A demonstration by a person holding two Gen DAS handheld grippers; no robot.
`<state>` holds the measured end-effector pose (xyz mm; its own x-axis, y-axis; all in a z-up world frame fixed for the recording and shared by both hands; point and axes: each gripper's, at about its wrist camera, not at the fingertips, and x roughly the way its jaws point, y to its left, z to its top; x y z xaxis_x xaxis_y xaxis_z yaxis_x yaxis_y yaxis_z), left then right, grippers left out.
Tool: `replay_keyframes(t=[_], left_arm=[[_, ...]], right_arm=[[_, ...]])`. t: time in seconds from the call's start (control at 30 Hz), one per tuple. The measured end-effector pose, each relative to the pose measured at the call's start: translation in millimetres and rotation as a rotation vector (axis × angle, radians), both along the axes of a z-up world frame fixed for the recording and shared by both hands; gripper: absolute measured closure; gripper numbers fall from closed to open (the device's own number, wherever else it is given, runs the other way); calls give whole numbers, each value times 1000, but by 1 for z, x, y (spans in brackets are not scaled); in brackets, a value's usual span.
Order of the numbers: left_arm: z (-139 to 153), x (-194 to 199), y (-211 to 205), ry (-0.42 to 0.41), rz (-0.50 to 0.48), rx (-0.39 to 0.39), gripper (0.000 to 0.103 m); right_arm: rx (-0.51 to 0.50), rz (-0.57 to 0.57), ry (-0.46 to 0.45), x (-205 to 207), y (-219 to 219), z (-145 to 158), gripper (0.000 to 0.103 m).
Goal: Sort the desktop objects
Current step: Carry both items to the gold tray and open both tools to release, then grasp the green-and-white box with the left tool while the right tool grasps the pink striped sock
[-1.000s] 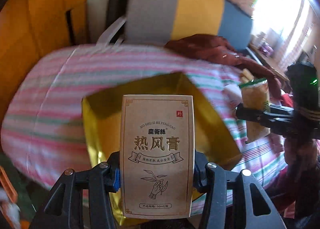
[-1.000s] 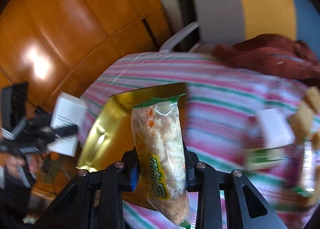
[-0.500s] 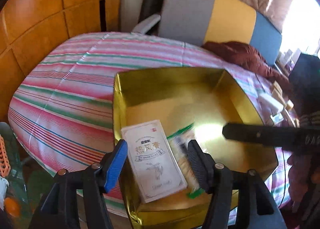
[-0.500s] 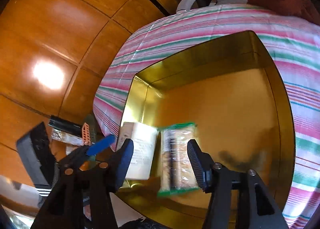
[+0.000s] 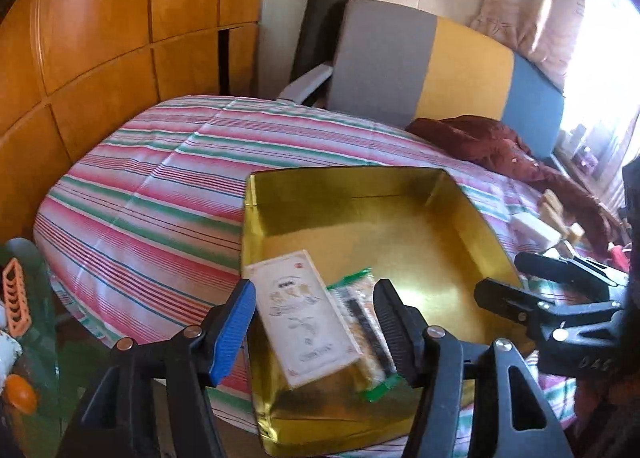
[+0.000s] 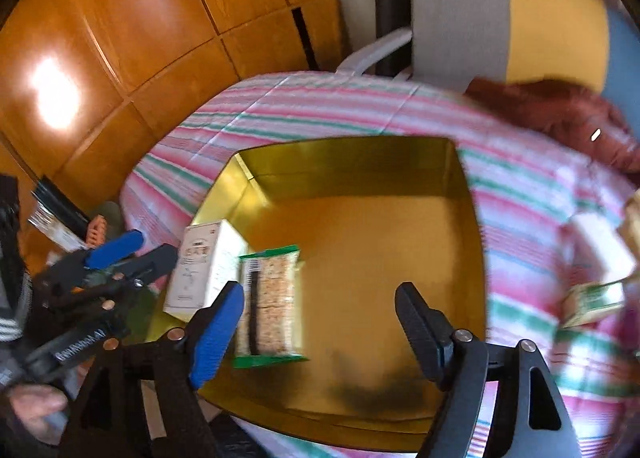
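A gold box (image 5: 472,214) (image 6: 474,226) sits on the striped tablecloth. Inside it, at the near left corner, lie a beige carton with Chinese print (image 5: 308,318) (image 6: 204,266) and a clear snack bar packet with green ends (image 5: 362,322) (image 6: 272,298), side by side. My left gripper (image 5: 316,318) is open and empty, just above and behind the two items. My right gripper (image 6: 320,318) is open and empty above the box's near part; it also shows in the left wrist view (image 5: 532,290).
More small packets and a white block (image 5: 536,228) lie on the table right of the box (image 6: 592,302). A dark red cloth (image 5: 492,142) lies at the back right. A grey, yellow and blue chair back (image 5: 432,70) stands behind the table. Wooden panels stand at the left.
A second ago each gripper held its item above the box. Both opened and dropped the carton and the snack packet into the box, and both have since pulled back a little.
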<state>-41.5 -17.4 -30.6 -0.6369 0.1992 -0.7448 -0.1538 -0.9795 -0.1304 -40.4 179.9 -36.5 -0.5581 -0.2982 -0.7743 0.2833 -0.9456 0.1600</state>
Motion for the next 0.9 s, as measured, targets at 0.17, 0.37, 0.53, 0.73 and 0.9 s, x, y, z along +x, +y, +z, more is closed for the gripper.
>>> replay_keyframes(t=[0.17, 0.37, 0.53, 0.73, 0.9], left_arm=[[5, 7, 10, -1, -42, 18, 40], [8, 17, 31, 12, -107, 25, 39], [12, 27, 58, 29, -196, 49, 36], [15, 39, 96, 41, -298, 24, 35], [12, 40, 116, 5, -317, 27, 36]], right_arm=[[76, -53, 102, 17, 9, 12, 9], [161, -118, 192, 35, 22, 18, 1], [223, -218, 235, 52, 45, 16, 0], [158, -343, 141, 64, 99, 2, 11], [12, -510, 30, 84, 172, -12, 28]])
